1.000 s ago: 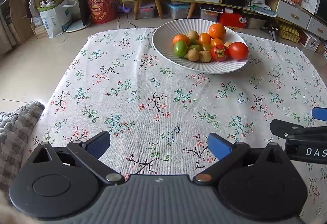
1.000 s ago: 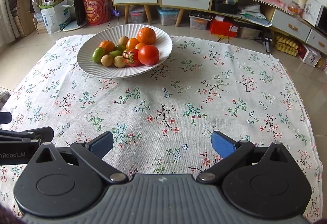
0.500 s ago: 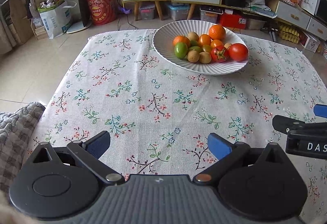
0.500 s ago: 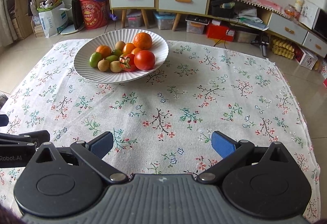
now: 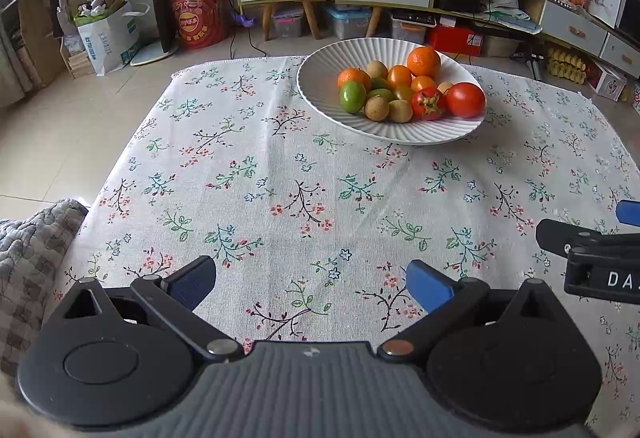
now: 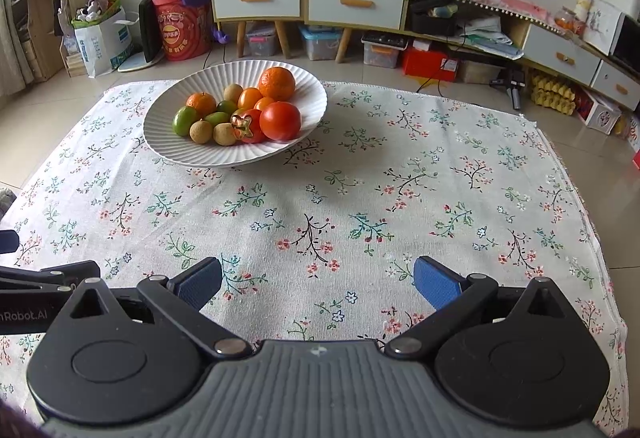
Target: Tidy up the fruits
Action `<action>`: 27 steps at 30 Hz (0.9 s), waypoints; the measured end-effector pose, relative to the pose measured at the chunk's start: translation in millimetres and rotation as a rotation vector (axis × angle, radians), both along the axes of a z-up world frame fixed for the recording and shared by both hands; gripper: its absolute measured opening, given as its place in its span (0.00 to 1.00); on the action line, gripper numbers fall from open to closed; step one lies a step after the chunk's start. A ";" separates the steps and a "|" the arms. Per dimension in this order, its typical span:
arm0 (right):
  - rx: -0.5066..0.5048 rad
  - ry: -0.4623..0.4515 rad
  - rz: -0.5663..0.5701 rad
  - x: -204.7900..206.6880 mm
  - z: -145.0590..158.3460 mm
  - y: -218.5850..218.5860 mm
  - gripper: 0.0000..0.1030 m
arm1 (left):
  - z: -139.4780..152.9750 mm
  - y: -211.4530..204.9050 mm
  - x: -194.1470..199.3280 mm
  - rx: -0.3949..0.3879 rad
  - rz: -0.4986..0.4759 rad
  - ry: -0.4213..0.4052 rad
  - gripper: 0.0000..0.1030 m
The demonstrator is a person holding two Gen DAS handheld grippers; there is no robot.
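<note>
Fruit seems all gathered in the ribbed white bowl (image 6: 160,142) far left, while left gripper (image 5: 310,284) and right gripper (image 6: 318,280) hover near, jaws wide apart and empty, so probably only withdrawal remains.

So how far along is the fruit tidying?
It looks finished or not yet begun: every fruit sits in the white ribbed bowl, none on the floral tablecloth. The left hand-held gripper and right hand-held gripper are open and empty.
</note>
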State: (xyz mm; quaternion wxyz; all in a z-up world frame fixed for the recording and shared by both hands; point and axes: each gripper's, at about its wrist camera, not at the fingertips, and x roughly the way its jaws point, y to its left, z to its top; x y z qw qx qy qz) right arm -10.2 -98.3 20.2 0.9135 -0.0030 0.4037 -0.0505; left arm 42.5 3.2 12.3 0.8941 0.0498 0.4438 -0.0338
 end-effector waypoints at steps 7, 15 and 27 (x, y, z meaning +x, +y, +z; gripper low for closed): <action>0.001 0.004 -0.001 1.1 -0.9 0.4 0.99 | 0.4 -0.2 0.2 -0.001 0.002 0.003 0.96; -0.002 0.004 0.001 1.1 -1.2 1.2 0.99 | 0.1 -1.6 -1.4 0.001 -0.010 -0.002 0.96; -0.002 0.003 0.000 0.9 -0.9 0.9 0.99 | -0.3 -3.6 -1.4 0.006 -0.019 -0.004 0.96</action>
